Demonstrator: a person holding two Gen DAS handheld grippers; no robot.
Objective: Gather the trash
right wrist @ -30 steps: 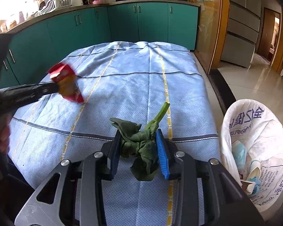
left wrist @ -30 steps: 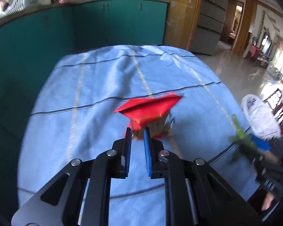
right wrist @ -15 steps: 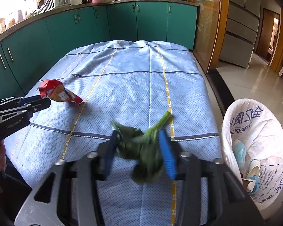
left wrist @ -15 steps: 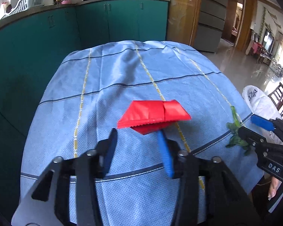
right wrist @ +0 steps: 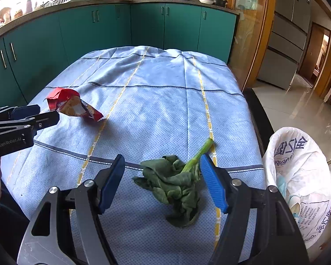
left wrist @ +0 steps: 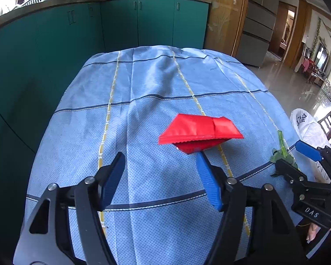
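A red snack wrapper point(left wrist: 200, 132) lies on the blue striped tablecloth point(left wrist: 143, 84), just past the tips of my left gripper point(left wrist: 160, 161). Its jaws are opening with nothing between them. In the right wrist view the same wrapper point(right wrist: 74, 106) shows its torn mouth, beside the left gripper point(right wrist: 48, 113). A wilted green leaf with a pale stalk point(right wrist: 176, 185) lies on the cloth point(right wrist: 165, 99) between the opening jaws of my right gripper point(right wrist: 162, 165); the pads do not press on it. From the left wrist view, the right gripper point(left wrist: 288, 154) stands over the leaf point(left wrist: 281, 152).
A white plastic bag point(right wrist: 298, 172) holding some rubbish stands open by the table's right edge, also seen as the bag point(left wrist: 306, 128). Teal kitchen cabinets point(right wrist: 112, 26) run behind and left of the table. A tiled floor stretches to the right.
Both grippers have opened. The red wrapper left the left jaws and now lies on the cloth. The leaf slipped from the right jaws onto the cloth.
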